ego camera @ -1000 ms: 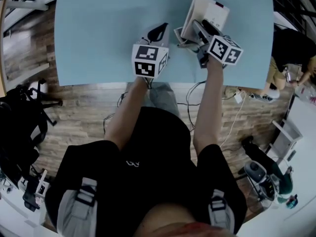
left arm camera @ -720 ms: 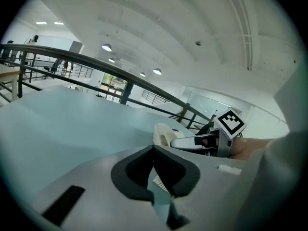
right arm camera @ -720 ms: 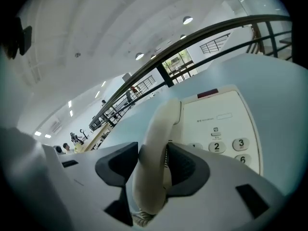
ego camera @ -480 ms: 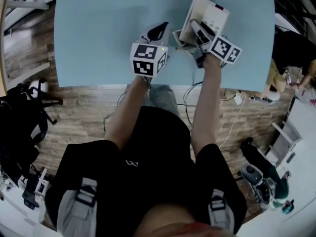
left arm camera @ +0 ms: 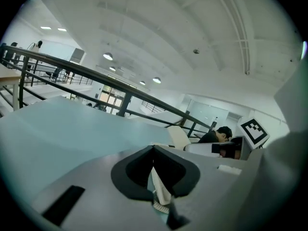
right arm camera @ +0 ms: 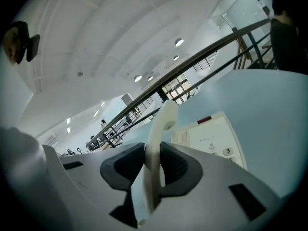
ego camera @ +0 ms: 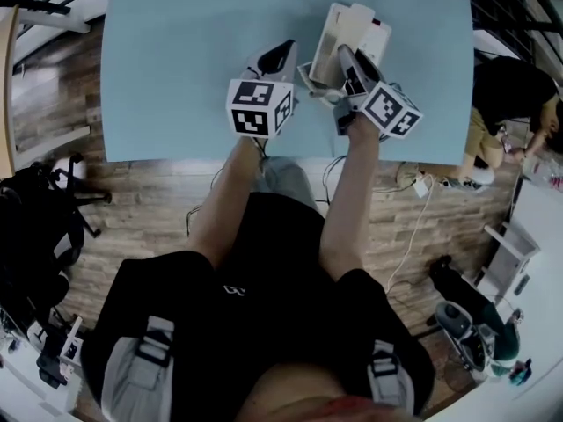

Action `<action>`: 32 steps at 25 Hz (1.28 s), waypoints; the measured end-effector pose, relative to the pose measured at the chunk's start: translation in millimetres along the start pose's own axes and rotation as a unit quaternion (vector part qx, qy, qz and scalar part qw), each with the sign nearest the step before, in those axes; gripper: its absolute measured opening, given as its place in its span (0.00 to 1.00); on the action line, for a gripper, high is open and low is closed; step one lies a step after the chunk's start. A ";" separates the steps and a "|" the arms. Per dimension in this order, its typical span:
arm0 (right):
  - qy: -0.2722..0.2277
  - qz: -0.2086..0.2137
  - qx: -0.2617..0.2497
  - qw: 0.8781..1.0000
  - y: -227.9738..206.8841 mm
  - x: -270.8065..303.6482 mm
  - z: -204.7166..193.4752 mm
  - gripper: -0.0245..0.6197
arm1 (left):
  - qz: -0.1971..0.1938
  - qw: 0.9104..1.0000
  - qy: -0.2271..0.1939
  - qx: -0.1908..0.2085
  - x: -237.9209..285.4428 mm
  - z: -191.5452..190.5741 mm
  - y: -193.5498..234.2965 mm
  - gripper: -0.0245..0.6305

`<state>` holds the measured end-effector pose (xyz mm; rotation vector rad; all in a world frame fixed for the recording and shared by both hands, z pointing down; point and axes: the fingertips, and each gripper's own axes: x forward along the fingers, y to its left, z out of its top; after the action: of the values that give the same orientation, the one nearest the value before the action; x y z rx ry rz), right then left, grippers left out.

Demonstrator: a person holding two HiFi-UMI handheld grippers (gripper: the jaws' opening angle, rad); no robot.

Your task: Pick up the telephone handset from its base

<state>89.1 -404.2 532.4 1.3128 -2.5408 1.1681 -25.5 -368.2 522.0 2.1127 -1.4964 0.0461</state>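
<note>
The cream handset [ego camera: 325, 47] stands tilted, clear of the white telephone base [ego camera: 376, 35] at the far right of the blue table [ego camera: 176, 60]. My right gripper [ego camera: 347, 64] has it between its jaws, which are closing, and the pads press its sides. In the right gripper view the handset [right arm camera: 163, 119] rises edge-on out of my right gripper [right arm camera: 151, 150], with the base [right arm camera: 209, 136] behind. My left gripper [ego camera: 280, 58] hangs just left of the phone, touching nothing. In its own view my left gripper [left arm camera: 154, 150] has its jaws together, a thin pale strip in the slit.
A person in black [ego camera: 506, 95] sits past the table's right edge. A black bag [ego camera: 35, 227] lies on the wooden floor at the left. Cables [ego camera: 413, 183] run under the table's near edge. A railing [left arm camera: 120, 88] runs beyond the far side.
My right gripper's jaws have come in on the handset and it has risen off the base with it. My left gripper has risen a little beside the phone.
</note>
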 end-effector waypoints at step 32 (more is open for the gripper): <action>-0.239 0.004 -0.189 0.952 50.1 -196.4 148.7 0.17 | -0.075 0.979 -0.145 0.124 -38.2 130.0 -151.6 0.04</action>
<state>219.8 -348.9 324.8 1.6254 -2.8832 0.3438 57.8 -358.0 336.8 2.5164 -1.5544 -0.1458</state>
